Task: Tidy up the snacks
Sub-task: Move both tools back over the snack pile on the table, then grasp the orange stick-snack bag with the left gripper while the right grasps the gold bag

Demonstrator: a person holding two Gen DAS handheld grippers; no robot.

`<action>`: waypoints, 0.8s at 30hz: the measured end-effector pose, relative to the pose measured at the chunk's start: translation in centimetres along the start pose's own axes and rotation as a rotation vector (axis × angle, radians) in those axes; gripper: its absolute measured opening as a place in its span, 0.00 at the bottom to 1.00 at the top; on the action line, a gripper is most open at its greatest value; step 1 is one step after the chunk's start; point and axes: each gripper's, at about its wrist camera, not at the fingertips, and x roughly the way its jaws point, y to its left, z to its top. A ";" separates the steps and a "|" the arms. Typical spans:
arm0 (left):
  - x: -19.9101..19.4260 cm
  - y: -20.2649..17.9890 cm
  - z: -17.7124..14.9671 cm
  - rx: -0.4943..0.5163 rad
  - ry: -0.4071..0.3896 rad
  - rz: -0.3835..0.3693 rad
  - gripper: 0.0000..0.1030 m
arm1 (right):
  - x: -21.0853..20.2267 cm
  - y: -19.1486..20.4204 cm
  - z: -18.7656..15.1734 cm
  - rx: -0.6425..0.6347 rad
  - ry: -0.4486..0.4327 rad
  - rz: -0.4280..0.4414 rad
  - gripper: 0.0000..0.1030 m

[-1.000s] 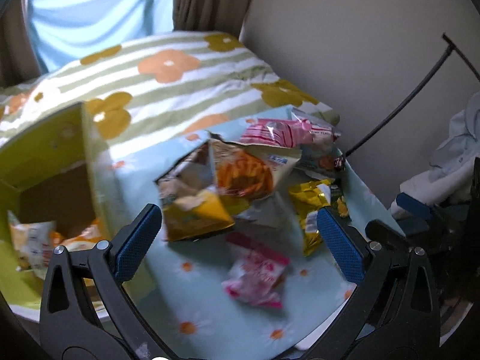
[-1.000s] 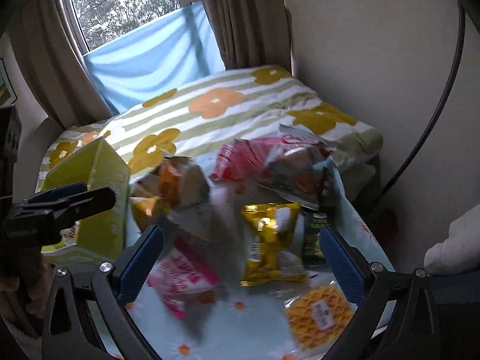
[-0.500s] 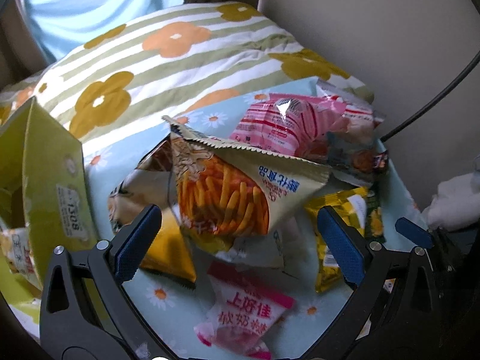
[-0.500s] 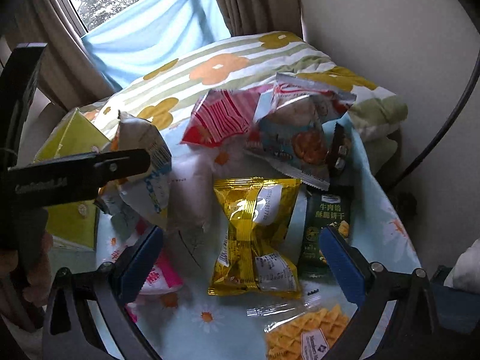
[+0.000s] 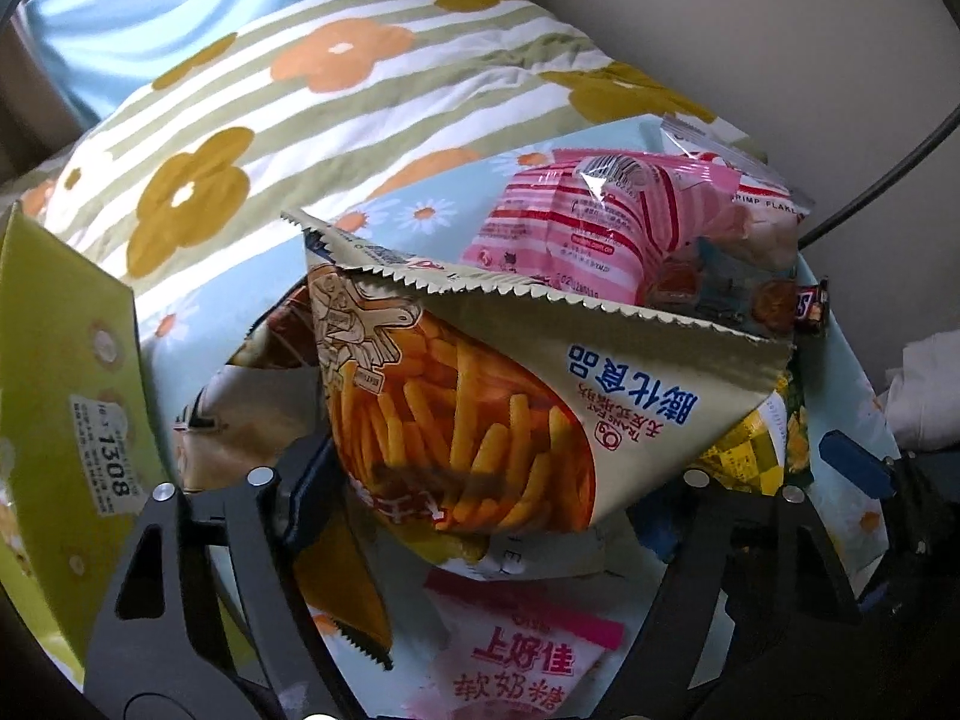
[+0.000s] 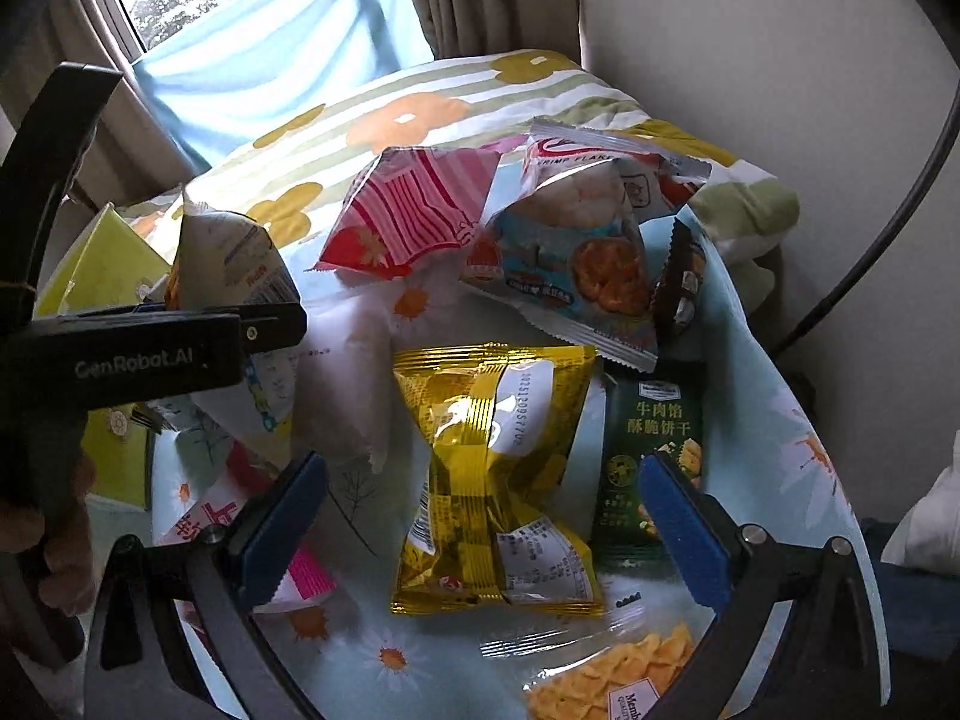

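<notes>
The left gripper's [image 5: 480,498] jaws have just been closing around the fries bag [image 5: 480,420], beside the yellow box [image 5: 66,396]; contact is hidden. Right gripper [image 6: 480,516] gapes over the gold packet [image 6: 498,480].

the chip bag [image 5: 480,420] is beige with orange fries and blue lettering. the cloth [image 6: 774,420] is pale blue with white daisies. the quilt [image 5: 336,96] has green and white stripes with orange and mustard flowers. the box [image 5: 66,396] is lime green. one packet [image 6: 498,480] is shiny yellow, another [image 6: 414,210] pink-and-red striped.
</notes>
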 end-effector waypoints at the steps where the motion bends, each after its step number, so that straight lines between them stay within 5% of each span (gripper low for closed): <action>1: 0.0 0.1 0.0 0.003 -0.003 0.001 0.72 | 0.1 0.1 0.0 -0.006 0.001 -0.006 1.00; 6: 0.1 0.0 0.2 0.019 -0.011 0.002 0.68 | 0.6 0.4 0.2 0.001 0.010 -0.011 1.00; 13: -0.7 0.3 0.1 0.028 -0.022 -0.015 0.55 | 1.8 0.9 0.1 -0.002 0.051 -0.012 0.72; 24: -2.6 -0.2 0.2 0.048 -0.050 -0.047 0.54 | 2.8 0.4 0.1 0.022 0.071 -0.030 0.55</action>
